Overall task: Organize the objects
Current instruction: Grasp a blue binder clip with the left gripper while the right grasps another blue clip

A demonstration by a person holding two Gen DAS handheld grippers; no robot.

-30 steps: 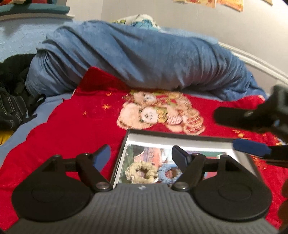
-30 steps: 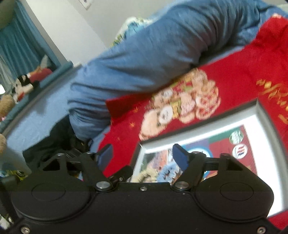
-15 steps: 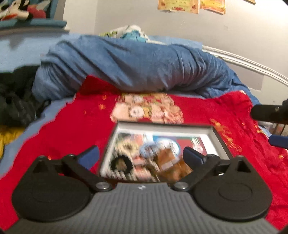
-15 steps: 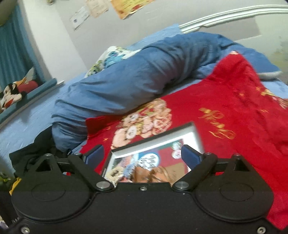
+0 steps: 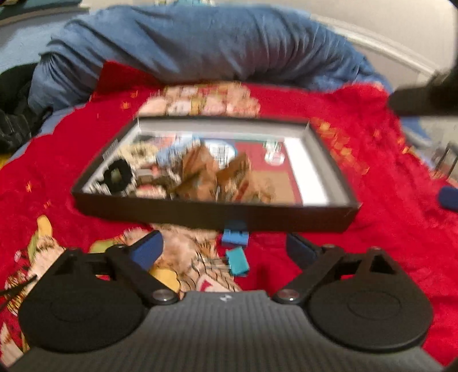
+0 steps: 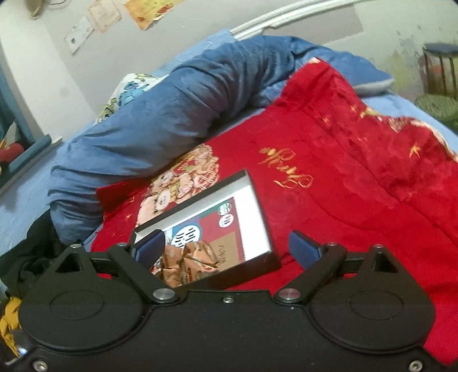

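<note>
Two small blue binder clips [image 5: 235,251], probably, lie on the red plush bed blanket [image 5: 372,160] between the shallow black cardboard box [image 5: 211,209] and the left claw [image 5: 226,249], the nearer one; its jaws, closing slightly, gape empty.

We find ourselves in a home bedroom: a bed [image 6: 406,103] carries a red printed blanket [image 6: 343,177] and a rolled blue duvet [image 6: 177,114]. Paper notices [image 6: 146,11] are stuck to a plain wall, and a stool [image 6: 439,68] stands beside the bed.
</note>
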